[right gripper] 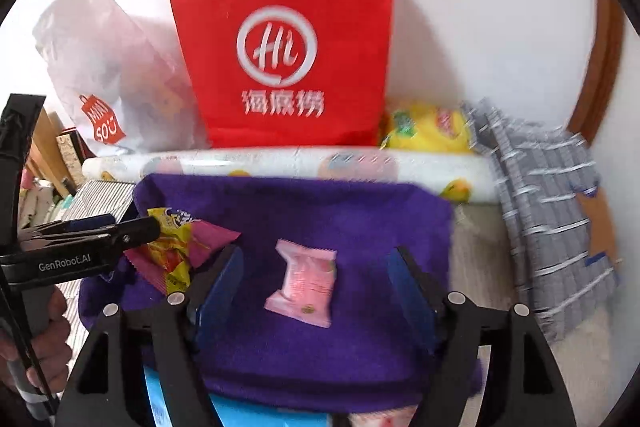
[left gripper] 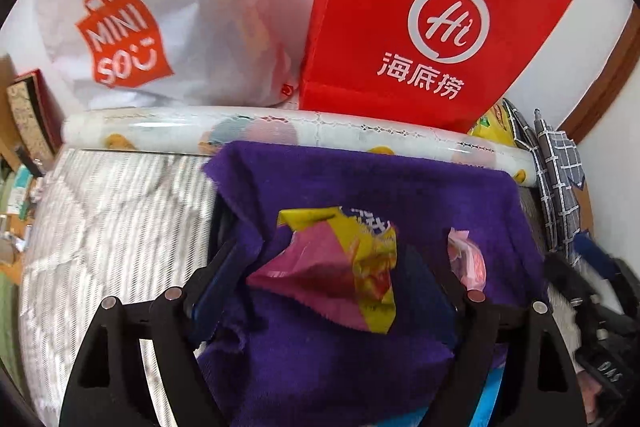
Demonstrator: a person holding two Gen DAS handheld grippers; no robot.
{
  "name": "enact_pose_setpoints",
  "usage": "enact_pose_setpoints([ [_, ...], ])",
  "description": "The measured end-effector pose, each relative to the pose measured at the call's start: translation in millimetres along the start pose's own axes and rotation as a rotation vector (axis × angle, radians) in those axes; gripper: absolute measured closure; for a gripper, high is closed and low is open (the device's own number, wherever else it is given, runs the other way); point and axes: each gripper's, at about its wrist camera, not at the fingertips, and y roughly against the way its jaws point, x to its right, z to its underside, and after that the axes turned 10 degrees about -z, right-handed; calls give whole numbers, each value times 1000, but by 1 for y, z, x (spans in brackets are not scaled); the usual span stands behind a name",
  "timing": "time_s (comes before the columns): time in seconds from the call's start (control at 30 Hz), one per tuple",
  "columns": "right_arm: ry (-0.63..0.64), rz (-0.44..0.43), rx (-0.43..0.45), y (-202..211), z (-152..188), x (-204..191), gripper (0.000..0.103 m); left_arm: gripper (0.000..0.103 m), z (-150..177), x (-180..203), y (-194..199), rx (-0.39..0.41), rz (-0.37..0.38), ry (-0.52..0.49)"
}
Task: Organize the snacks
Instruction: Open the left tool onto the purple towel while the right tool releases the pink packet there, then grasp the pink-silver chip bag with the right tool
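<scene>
Purple cloth (right gripper: 320, 211), two snack packets, two grippers

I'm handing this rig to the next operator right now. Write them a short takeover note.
Left gripper: jaws open, spread around the yellow-and-pink snack packet on the purple towel; whether they touch it is unclear.
Right gripper: jaws open on either side of the small pink snack packet on the same towel, not touching.
Behind: red Haidilao paper bag, white Miniso bag and a yellow packet, beyond a patterned roll.
Done: no packet is gripped.
Left: grasp each packet and put it away; destination is not evident.
</scene>
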Motion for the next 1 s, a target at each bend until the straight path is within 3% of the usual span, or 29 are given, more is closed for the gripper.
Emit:
enact_pose_setpoints([
  [0.33,-61,120,66,84,42,35,28,20,29,-4,61,39,4,3],
  [0.47,-111,124,23,100,70,53,28,20,46,-2,82,54,-1,-6],
  [0.73,-95,47,-53,112,123,51,28,20,81,0,97,29,15,-5],
  [1.0,-67,10,-130,81,151,47,28,20,107,-8,104,12,-17,-31],
])
